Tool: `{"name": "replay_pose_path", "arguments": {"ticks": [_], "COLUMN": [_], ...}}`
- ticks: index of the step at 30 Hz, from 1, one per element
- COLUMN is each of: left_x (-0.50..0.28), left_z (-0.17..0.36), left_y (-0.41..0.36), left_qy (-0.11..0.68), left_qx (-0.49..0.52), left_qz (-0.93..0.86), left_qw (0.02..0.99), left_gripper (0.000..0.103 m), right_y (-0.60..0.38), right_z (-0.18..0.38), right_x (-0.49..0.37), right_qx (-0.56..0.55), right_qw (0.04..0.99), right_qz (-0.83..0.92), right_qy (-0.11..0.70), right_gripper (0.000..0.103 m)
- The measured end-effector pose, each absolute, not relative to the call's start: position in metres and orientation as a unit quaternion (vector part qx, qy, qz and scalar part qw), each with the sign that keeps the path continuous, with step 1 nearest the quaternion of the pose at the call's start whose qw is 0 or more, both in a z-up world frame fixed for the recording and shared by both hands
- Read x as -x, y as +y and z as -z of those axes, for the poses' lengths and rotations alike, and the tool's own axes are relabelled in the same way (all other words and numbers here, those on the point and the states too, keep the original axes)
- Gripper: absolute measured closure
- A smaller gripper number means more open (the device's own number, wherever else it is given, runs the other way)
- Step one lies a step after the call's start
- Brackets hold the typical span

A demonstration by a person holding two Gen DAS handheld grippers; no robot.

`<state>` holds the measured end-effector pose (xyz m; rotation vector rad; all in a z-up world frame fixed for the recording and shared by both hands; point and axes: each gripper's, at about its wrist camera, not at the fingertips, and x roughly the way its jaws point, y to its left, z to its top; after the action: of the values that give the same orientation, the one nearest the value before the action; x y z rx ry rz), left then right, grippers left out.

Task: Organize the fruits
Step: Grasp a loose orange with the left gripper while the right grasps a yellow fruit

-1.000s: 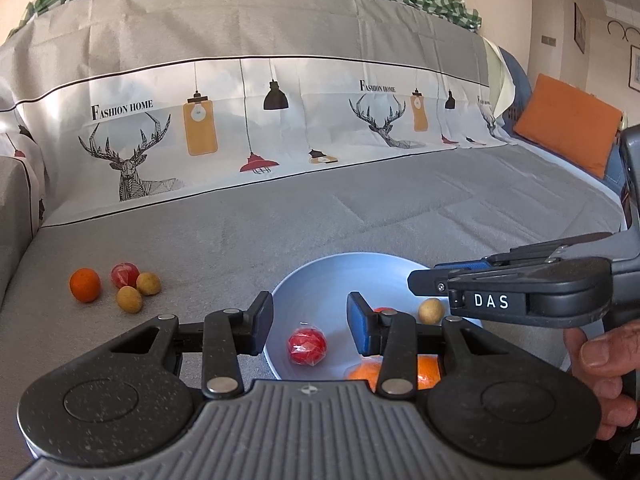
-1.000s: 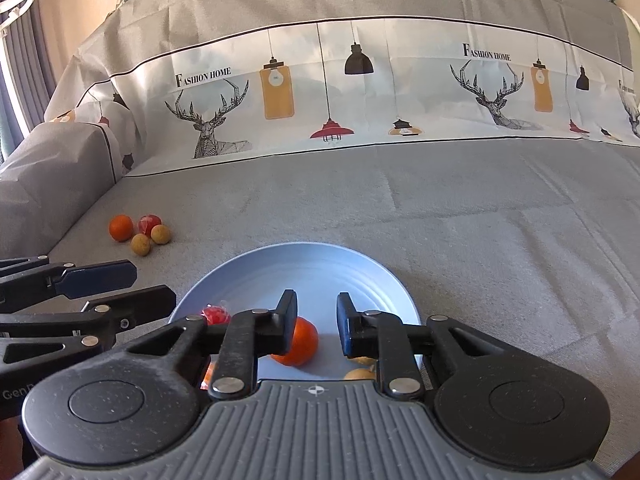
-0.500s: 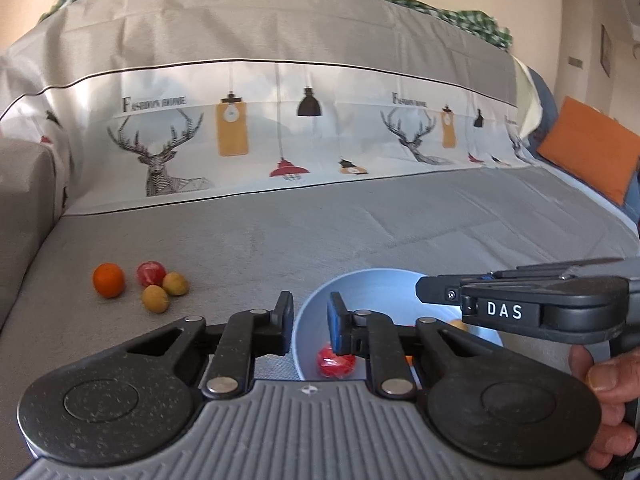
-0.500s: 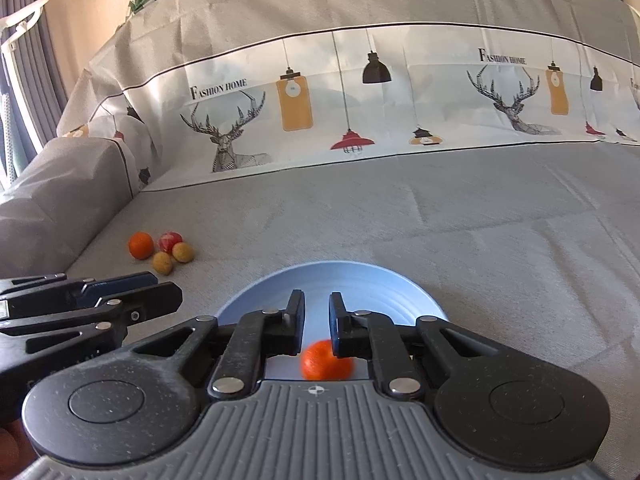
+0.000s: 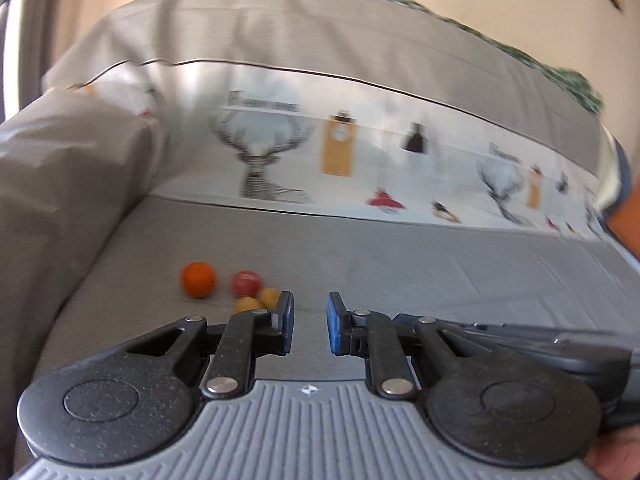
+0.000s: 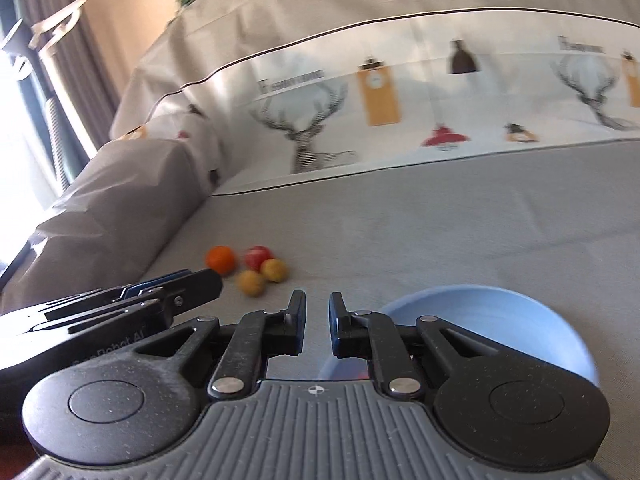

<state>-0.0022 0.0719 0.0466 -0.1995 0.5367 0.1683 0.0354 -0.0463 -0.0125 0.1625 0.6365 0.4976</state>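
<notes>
fruit sits in a small cluster on a grey sofa cover, left of centre in both wrist views. from left to right: an orange, a red fruit, then two small yellow fruits touching each other in front of it. in the left wrist view the same cluster lies just beyond the left gripper, whose left finger hides part of the yellow pair. the left gripper has its jaws drawn in to a narrow gap with nothing between them. the right gripper is likewise closed to a narrow gap and empty. further right, a light blue plate rests on the cover, partly hidden behind the right gripper; a glimpse of red shows in the plate at its near edge. behind everything, the sofa back carries a white band printed with deer and lamps. both views are blurred.
</notes>
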Motion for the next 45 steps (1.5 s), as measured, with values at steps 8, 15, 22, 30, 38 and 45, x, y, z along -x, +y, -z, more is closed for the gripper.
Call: {"name": "replay_pose_path", "arguments": {"ticks": [8,15,22,30,38,45], "left_x": [-0.042,-0.089,-0.107,-0.113,-0.082,-0.031], "left_z": [-0.047,-0.017,0.0,0.013,-0.006,-0.049], "left_y": [0.15,0.187,0.189,0.194,0.187,0.138], "left_qy": [0.321,0.322,0.338,0.363,0.345,0.314], "left_qx": [0.196,0.249,0.249,0.252,0.231,0.181], "left_qz": [-0.153,-0.188,-0.181,-0.18,-0.199,-0.143], "left_qw": [0.914,0.894,0.889,0.879,0.888,0.921], "left_gripper": [0.082,0.046,0.046,0.063,0.064,0.064], "right_y": [0.011,0.047,0.06,0.06,0.039,-0.008], "right_z": [0.018,0.036,0.059,0.065,0.04,-0.015], "right_x": [-0.081,-0.125,-0.149,-0.149,-0.13,-0.085], "right_qx": [-0.1,-0.083,-0.073,-0.069,-0.081,-0.091], "right_qw": [0.902,0.898,0.888,0.891,0.901,0.921], "right_qz": [-0.262,-0.255,-0.245,-0.241,-0.239,-0.232], "right_qy": [0.327,0.35,0.381,0.379,0.352,0.3], "right_gripper": [0.089,0.065,0.064,0.076,0.076,0.076]}}
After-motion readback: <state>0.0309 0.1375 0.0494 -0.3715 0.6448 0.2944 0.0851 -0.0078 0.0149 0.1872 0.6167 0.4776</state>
